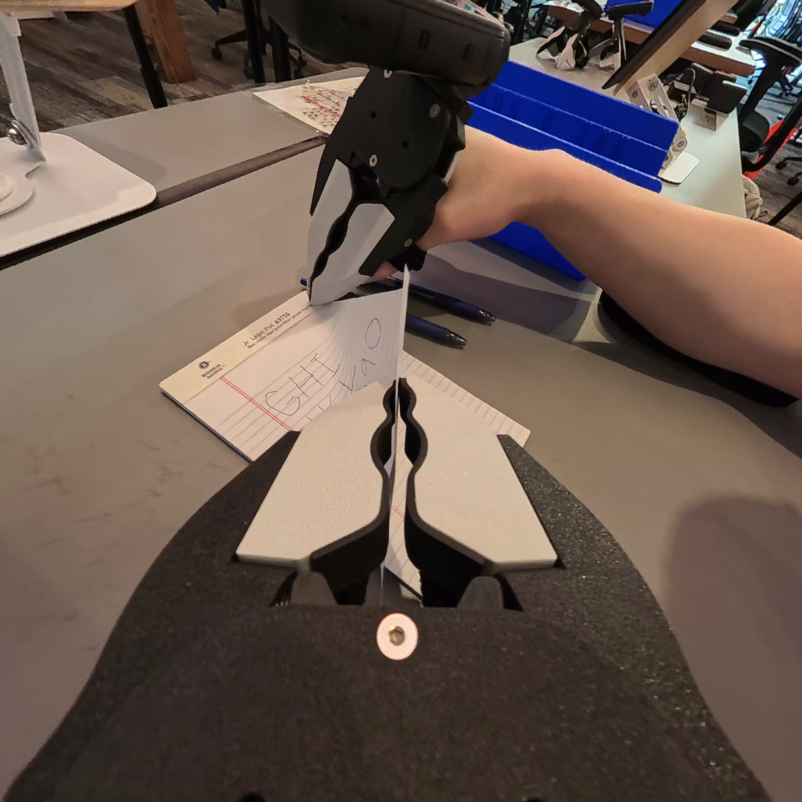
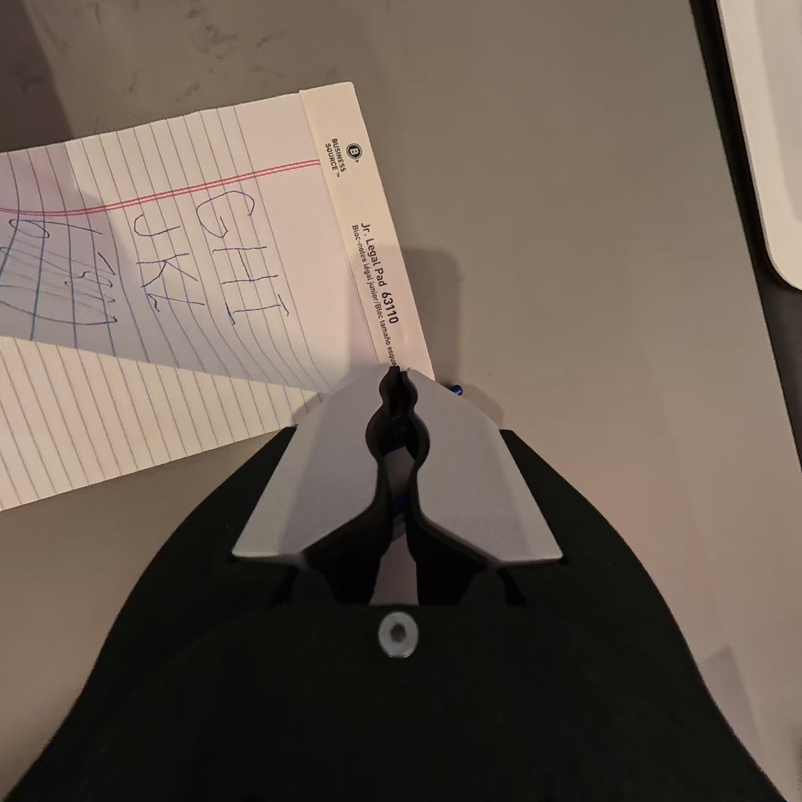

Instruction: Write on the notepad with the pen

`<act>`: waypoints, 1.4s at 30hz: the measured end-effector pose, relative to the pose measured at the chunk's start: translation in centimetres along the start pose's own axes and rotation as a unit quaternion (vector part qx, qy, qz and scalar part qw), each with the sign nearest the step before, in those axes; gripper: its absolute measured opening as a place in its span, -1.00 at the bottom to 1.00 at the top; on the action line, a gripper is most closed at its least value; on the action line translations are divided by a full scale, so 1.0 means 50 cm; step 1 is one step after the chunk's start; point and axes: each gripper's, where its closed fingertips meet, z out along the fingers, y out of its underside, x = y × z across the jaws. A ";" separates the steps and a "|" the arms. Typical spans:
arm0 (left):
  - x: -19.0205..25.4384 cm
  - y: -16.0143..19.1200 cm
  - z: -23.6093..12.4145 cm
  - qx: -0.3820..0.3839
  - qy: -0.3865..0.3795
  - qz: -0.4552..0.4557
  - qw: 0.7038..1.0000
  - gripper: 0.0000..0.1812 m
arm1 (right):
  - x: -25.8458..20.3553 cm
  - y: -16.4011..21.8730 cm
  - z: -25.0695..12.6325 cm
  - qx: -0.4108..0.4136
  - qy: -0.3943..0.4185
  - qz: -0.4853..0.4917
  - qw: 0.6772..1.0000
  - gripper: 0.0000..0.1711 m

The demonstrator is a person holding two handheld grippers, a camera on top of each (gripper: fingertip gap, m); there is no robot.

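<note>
White lined paper fills the middle of the left wrist view: the notepad lies flat on the grey desk, its header strip toward the far left, and its top sheet is lifted up on edge, with handwriting on it. The left gripper is closed on that sheet, the paper running as a thin line between its two pale fingers. Beyond it the right gripper comes down with its tips touching the far corner of the notepad, its fingers drawn together; a person's hand and bare forearm hold it from the right. Two blue pens lie on the desk just beyond the notepad, side by side and pointing right. A blue bin stands farther back, and a white stand base sits at the far left.

In the right wrist view the right gripper points down at the corner of the notepad by its header strip, its tips meeting on or just over that corner. It is closed, with nothing gripped at the tips. A bit of blue pen shows just beside the right finger and more blue through the gap lower down. The lifted sheet curls up at the left edge, its handwriting visible, with a blank lined page under it. The desk is grey, and a white object's edge sits at upper right.
</note>
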 end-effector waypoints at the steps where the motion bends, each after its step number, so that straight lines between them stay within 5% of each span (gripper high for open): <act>1: -0.001 0.000 -0.001 0.001 -0.001 0.000 1.000 -1.00 | 0.000 0.000 0.000 0.000 0.003 -0.004 1.000 -1.00; 42: -0.079 -0.005 -0.033 0.009 -0.048 -0.048 0.998 -1.00 | -0.014 0.001 -0.002 0.047 -0.030 -0.019 0.998 -1.00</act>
